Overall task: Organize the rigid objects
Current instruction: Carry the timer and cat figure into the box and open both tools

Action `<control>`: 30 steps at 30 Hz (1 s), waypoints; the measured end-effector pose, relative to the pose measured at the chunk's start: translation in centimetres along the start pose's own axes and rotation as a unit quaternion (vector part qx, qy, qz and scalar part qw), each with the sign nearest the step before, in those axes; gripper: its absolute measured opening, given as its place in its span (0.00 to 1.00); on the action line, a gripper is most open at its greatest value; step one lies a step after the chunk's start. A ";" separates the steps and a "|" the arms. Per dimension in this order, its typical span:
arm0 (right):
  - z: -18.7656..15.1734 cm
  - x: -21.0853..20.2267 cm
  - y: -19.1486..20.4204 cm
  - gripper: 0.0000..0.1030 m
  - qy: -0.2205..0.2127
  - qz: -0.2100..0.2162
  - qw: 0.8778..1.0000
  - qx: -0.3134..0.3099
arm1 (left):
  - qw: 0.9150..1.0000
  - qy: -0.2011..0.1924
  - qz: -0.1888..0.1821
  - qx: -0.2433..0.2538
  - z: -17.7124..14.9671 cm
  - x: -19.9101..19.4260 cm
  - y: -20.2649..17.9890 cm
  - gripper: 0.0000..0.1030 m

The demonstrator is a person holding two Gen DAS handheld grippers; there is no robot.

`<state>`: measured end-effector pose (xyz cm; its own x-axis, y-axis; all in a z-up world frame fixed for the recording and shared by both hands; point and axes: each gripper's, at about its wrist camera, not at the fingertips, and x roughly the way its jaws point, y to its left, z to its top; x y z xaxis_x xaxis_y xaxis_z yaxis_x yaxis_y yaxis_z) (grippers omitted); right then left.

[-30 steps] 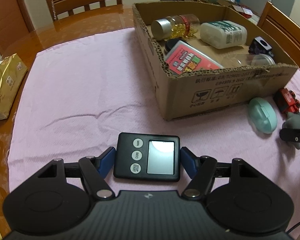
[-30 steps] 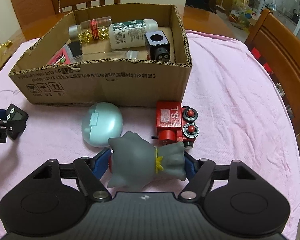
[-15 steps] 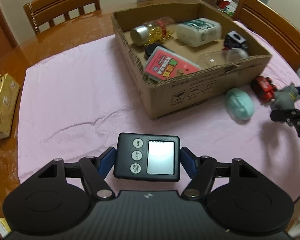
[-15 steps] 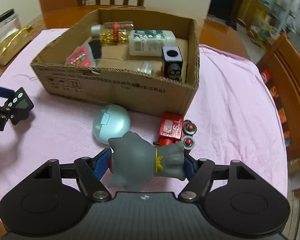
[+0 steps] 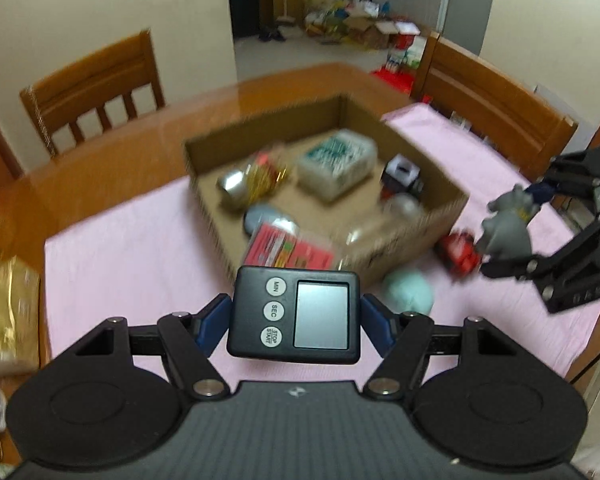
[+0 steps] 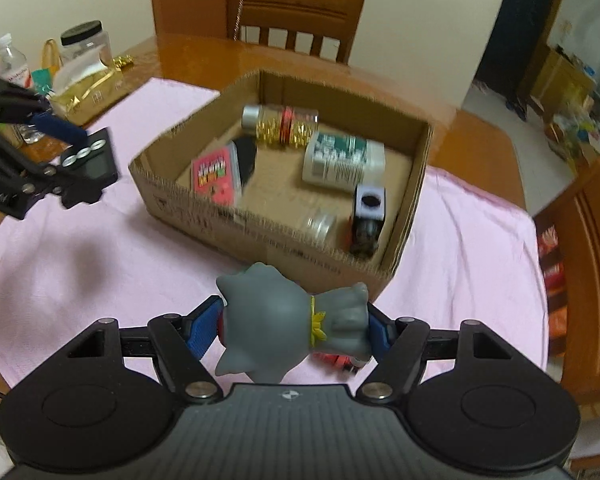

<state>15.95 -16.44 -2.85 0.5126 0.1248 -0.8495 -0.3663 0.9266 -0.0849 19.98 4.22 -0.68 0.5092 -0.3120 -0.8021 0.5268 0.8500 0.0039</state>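
Note:
My left gripper (image 5: 294,322) is shut on a black digital timer (image 5: 294,316), held in the air above the pink cloth, near side of the cardboard box (image 5: 432,224). My right gripper (image 6: 296,326) is shut on a grey toy figure (image 6: 288,326) with a yellow collar, lifted in front of the cardboard box (image 6: 260,236). Inside the box lie a bottle of gold capsules (image 6: 282,122), a white bottle (image 6: 342,160), a red packet (image 6: 216,176) and a black-and-white cube toy (image 6: 370,212). A red toy train (image 5: 458,256) and a pale green round case (image 5: 408,296) lie on the cloth beside the box.
A pink cloth (image 6: 100,240) covers the wooden table (image 5: 140,148). Wooden chairs (image 5: 96,88) stand around it. A gold tissue pack (image 6: 86,94), a jar (image 6: 86,42) and a water bottle (image 6: 12,66) sit at the table's left end.
Both grippers have risen from the cloth with their objects, the timer and the grey toy. The box now appears from higher up in both views.

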 end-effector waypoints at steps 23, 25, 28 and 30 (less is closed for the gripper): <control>2.0 -0.8 -3.3 0.74 -0.025 -0.014 1.000 -0.001 | 0.999 -0.013 0.035 -0.004 6.5 11.6 -1.6 0.83; 2.2 -0.7 -3.5 0.74 -0.025 -0.016 1.000 -0.004 | 0.999 -0.021 0.033 -0.015 6.5 10.9 -1.2 0.90; 2.9 -0.6 -4.0 0.74 -0.030 -0.019 0.999 -0.007 | 0.998 -0.042 0.052 -0.014 6.2 9.1 -1.0 0.96; 3.5 -0.5 -4.5 0.74 -0.034 -0.019 0.999 -0.006 | 0.996 -0.059 0.069 -0.012 5.9 7.7 -1.0 0.98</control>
<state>20.07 -19.38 -0.19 0.5774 0.1132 -0.8086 -0.3546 0.9268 -0.1235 27.40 -1.52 -3.34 0.6527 -0.2384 -0.7191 0.4311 0.8974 0.0938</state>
